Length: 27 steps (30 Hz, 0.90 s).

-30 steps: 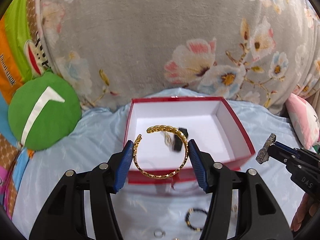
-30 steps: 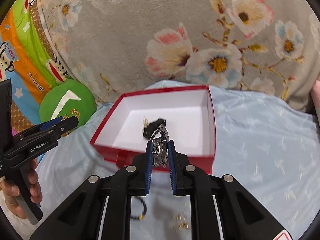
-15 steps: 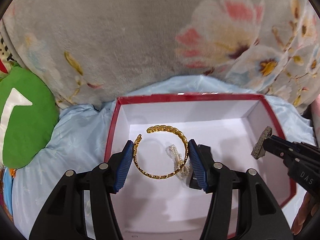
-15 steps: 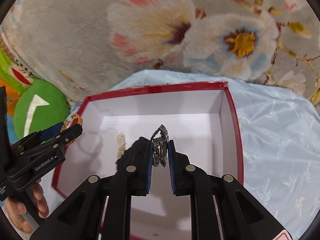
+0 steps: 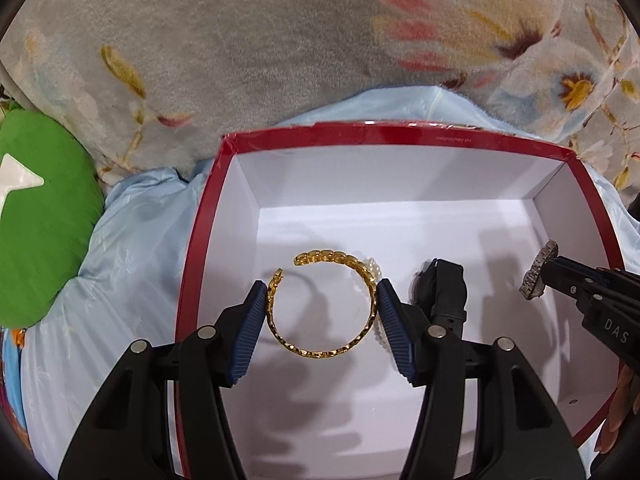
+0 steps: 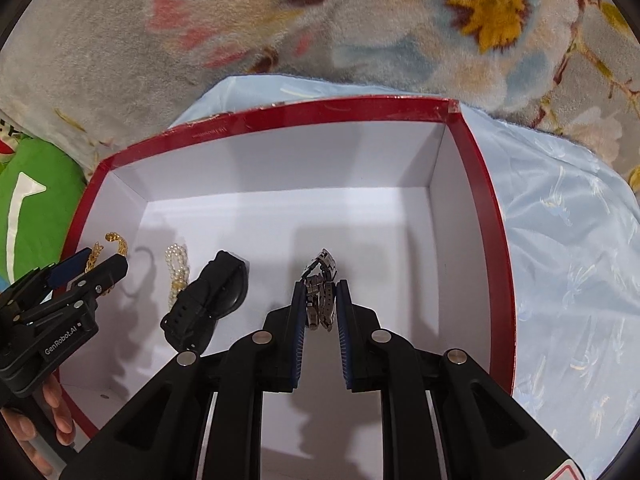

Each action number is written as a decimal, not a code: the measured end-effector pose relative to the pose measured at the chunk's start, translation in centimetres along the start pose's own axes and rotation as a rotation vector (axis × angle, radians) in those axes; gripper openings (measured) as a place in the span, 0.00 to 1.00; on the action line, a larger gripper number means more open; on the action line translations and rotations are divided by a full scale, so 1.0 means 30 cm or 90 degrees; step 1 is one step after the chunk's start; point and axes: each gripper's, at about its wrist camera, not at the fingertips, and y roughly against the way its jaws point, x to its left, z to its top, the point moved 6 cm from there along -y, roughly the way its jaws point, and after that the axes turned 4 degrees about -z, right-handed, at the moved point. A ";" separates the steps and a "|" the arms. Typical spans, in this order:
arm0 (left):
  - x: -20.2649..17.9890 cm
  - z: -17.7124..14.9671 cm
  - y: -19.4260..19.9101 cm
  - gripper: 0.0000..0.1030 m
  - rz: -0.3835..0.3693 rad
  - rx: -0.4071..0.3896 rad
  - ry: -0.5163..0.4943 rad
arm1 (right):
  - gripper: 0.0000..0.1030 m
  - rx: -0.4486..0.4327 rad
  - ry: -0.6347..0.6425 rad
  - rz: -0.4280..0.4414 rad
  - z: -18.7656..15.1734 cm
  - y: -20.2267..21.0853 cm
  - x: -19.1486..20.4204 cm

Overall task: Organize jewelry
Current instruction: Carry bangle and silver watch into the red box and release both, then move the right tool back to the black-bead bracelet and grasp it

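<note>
Left wrist view: left tool (image 5: pixel 322 308) clamps the gold bangle (image 5: pixel 325 307) between its blue pads, inside the red box (image 5: pixel 200 248), above the white floor. Pearl strand (image 5: pixel 375 276) and black watch (image 5: pixel 444 294) lie just right of it. Right tool (image 5: pixel 538 276) enters from the right, gripping the silver link bracelet (image 5: pixel 538 276).

Right wrist view: right tool (image 6: pixel 320 304) is closed on the silver link bracelet (image 6: pixel 320 292), mid-box. Black watch (image 6: pixel 212 296) and pearl strand (image 6: pixel 178 268) lie left; left tool (image 6: pixel 94 268) with the bangle (image 6: pixel 116 242) at far left. Box sits on light blue cloth (image 6: pixel 568 280).
</note>
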 end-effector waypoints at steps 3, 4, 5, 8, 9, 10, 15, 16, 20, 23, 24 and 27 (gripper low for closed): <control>0.015 0.004 0.000 0.59 -0.003 0.000 0.014 | 0.14 -0.006 0.000 -0.005 0.003 0.005 -0.006; 0.015 0.005 -0.002 0.60 -0.003 0.003 0.014 | 0.14 -0.005 0.000 -0.007 0.002 0.005 -0.007; 0.015 0.004 -0.003 0.60 -0.005 0.005 0.013 | 0.14 -0.006 0.000 -0.006 0.002 0.005 -0.008; 0.017 0.001 0.000 0.67 -0.001 0.004 0.012 | 0.14 -0.014 -0.003 -0.008 0.004 0.010 -0.013; 0.017 0.002 0.005 0.70 0.001 -0.002 0.011 | 0.14 -0.015 -0.004 -0.009 0.007 0.010 -0.014; 0.016 0.004 0.009 0.70 0.003 -0.007 0.009 | 0.14 -0.016 -0.005 -0.008 0.006 0.012 -0.014; 0.006 0.006 0.018 0.70 0.013 -0.017 -0.005 | 0.14 -0.022 -0.003 -0.009 0.003 0.022 -0.021; 0.006 0.007 0.021 0.70 0.016 -0.021 -0.007 | 0.14 -0.025 -0.001 -0.010 0.003 0.026 -0.022; 0.010 0.004 0.070 0.70 0.027 -0.049 -0.010 | 0.14 -0.047 0.007 -0.018 -0.013 0.068 -0.025; 0.015 -0.012 0.156 0.70 0.030 -0.078 -0.014 | 0.15 -0.072 0.016 -0.023 -0.044 0.130 -0.025; 0.015 -0.019 0.186 0.70 0.031 -0.088 -0.016 | 0.15 -0.078 0.018 -0.024 -0.052 0.150 -0.026; 0.019 -0.058 0.300 0.71 0.049 -0.125 -0.030 | 0.16 -0.111 0.021 -0.024 -0.100 0.250 -0.035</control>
